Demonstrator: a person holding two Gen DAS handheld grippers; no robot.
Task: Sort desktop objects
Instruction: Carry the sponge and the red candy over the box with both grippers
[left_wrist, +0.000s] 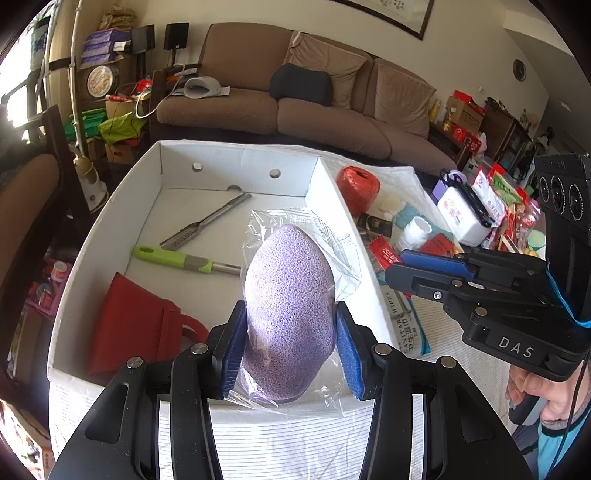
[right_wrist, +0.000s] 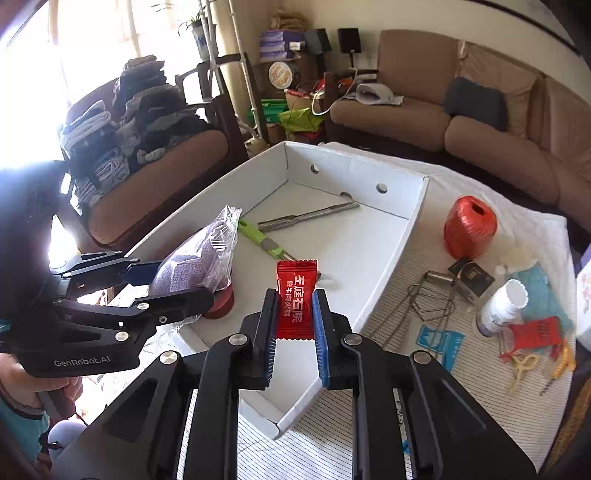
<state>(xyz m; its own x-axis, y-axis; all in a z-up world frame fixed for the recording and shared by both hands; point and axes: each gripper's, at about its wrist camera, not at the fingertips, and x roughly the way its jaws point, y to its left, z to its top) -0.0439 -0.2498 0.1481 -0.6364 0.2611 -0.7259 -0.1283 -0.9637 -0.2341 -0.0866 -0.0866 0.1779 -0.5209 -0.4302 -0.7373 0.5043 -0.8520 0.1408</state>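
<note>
Behind the cloth-covered table (right_wrist: 491, 365) sits a brown sofa (left_wrist: 295, 107), and on the table I have a shallow white box (left_wrist: 236, 168) already holding a metal file (left_wrist: 207, 221), a green-handled tool (left_wrist: 173, 258) and something red (left_wrist: 136, 321). I judge this to be the carrying step of the sort: both hands are loaded and poised at the box, nothing released yet. My left gripper (left_wrist: 291, 339) is part-open around a purple sponge in clear wrap (left_wrist: 288, 302), its blue pads pressing on either side, with the sponge hanging over the box's near end. My right gripper (right_wrist: 295, 314) is nearly closed, pinching a red snack packet (right_wrist: 295, 295) by its lower half, upright, above the box's near corner. Next, I think, each load needs lowering onto bare floor of the box, clear of the tools, and then the jaws eased apart. Loose items remain on the cloth outside: a red twine ball (right_wrist: 469, 227), a white bottle (right_wrist: 502, 306), small scissors (right_wrist: 522, 365).
</note>
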